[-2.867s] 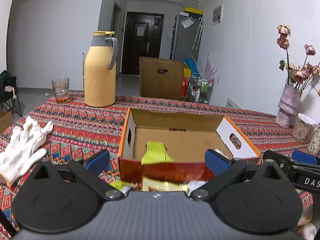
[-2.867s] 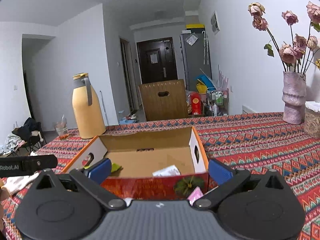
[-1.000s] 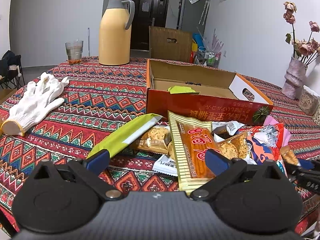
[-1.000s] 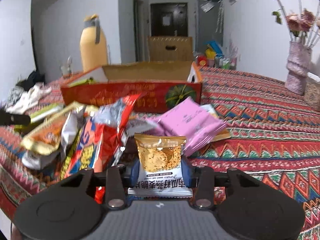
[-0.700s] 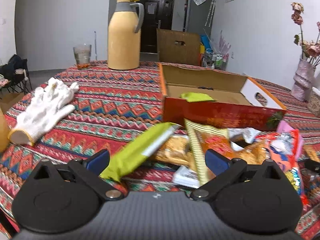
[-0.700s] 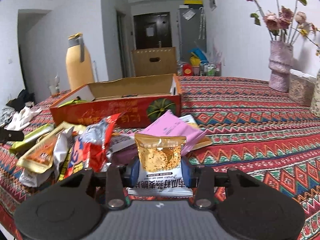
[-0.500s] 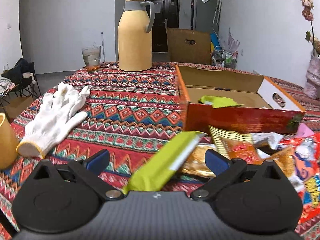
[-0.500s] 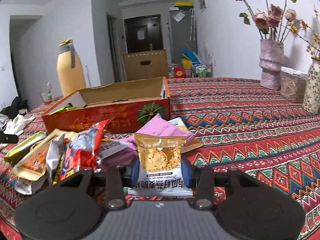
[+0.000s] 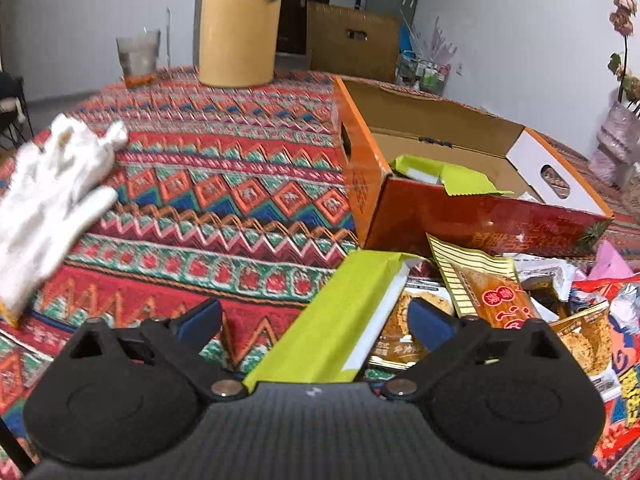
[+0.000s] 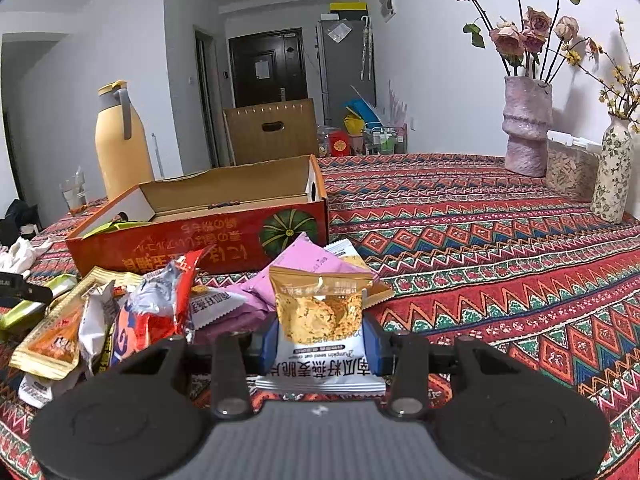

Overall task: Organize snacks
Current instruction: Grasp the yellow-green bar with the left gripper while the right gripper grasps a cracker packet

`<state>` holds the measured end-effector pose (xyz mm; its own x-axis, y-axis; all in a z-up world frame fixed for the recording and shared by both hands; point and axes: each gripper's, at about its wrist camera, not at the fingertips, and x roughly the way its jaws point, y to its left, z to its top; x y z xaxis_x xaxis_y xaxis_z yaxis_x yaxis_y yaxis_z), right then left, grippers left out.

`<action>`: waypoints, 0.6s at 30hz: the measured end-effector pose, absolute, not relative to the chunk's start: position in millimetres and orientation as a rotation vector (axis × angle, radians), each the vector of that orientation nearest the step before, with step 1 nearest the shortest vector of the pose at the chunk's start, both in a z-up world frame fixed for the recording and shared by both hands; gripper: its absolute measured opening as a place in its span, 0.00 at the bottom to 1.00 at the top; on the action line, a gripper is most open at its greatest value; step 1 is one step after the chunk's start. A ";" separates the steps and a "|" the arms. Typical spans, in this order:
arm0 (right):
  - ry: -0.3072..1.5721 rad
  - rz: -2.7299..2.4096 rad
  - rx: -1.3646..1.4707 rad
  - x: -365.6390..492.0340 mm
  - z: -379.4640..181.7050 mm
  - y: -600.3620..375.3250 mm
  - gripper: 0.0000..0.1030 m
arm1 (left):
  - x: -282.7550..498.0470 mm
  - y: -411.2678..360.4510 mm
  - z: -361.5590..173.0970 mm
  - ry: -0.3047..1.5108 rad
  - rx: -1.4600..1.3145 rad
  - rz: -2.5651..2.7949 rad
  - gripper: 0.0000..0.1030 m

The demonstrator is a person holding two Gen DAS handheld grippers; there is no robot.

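The right gripper [image 10: 320,344] was clamped on a pumpkin-seed oat crisp packet [image 10: 320,320], low centre of its view, held upright above the snack pile [image 10: 132,312] w/ the orange cardboard box [image 10: 208,248] behind it, upper left of centre. The left gripper [image 9: 316,320] was spread wide, jaws just closing a bit, w/ a long green wrapper [image 9: 340,320] lying between them at bottom centre; the pads weren't pressing it yet. That wrapper lay on the patterned tabletop [image 9: 200,184], its far end resting on other packets just in front of the box. A second green packet [image 9: 444,176] was already inside the box, poking over the front wall. White gloves [image 9: 52,192] lay at far left.

Risks, as I judged them: the green wrapper is slick and flat, so a pinch near its end could let it droop or slide out; dragging it might pull neighbouring packets along. The right packet, gripped by soft sides, could crush the crisp inside.
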<state>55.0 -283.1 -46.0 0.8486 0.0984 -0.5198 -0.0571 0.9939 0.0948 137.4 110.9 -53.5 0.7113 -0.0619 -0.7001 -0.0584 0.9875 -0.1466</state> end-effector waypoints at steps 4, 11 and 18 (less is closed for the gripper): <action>0.553 0.068 0.076 58.0 -45.1 -281.4 0.40 | 138.5 118.4 -56.8 0.798 -0.229 -0.057 0.80; 0.553 0.066 0.073 59.4 -43.9 -276.8 0.40 | 133.4 122.6 -56.8 0.801 -0.304 -0.126 0.42; 0.547 0.071 0.070 56.3 -41.0 -274.8 0.40 | 121.9 116.4 -52.2 0.770 -0.272 -0.093 0.36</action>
